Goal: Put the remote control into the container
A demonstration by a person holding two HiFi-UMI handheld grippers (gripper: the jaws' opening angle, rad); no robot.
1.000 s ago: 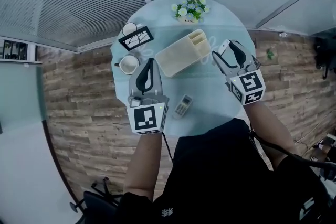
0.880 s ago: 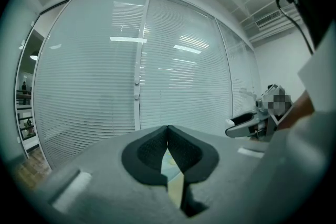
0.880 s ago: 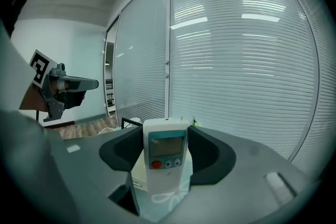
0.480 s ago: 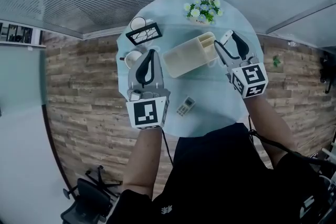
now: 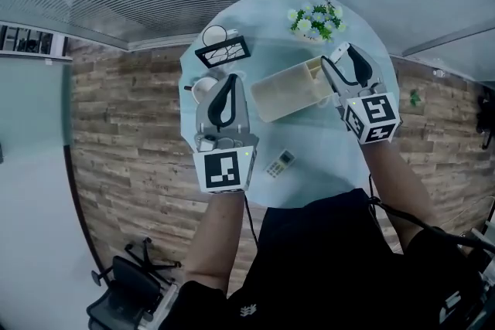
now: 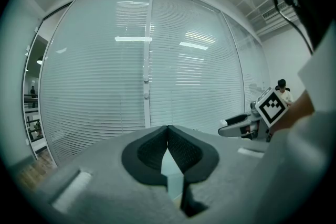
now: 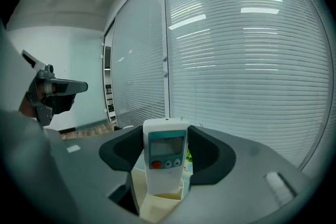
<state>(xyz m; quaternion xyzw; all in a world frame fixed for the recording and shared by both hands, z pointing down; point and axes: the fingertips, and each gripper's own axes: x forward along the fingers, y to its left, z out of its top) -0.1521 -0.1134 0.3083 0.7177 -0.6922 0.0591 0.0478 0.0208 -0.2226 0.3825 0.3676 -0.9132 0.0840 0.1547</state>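
My right gripper (image 5: pixel 344 64) is shut on a white remote control (image 7: pixel 166 157), which stands upright between its jaws with screen and red button facing the camera. The remote's lower end sits at the opening of a small end compartment of the cream container (image 7: pixel 156 204). In the head view that container (image 5: pixel 290 93) lies mid-table, with the held remote (image 5: pixel 337 54) at its right end. A second remote control (image 5: pixel 280 164) lies flat on the table near me. My left gripper (image 5: pixel 229 83) is shut and empty, left of the container, beside a mug (image 5: pixel 204 87).
The round glass table (image 5: pixel 325 158) also carries a flower pot (image 5: pixel 315 17) at the back, a black framed card (image 5: pixel 224 52) and a round cup (image 5: pixel 213 35). Blinds and glass walls stand behind. An office chair (image 5: pixel 128 286) is on the floor at lower left.
My right gripper has carried the remote leftward, up to the container's right end. The left gripper has shifted slightly along the table, still shut.
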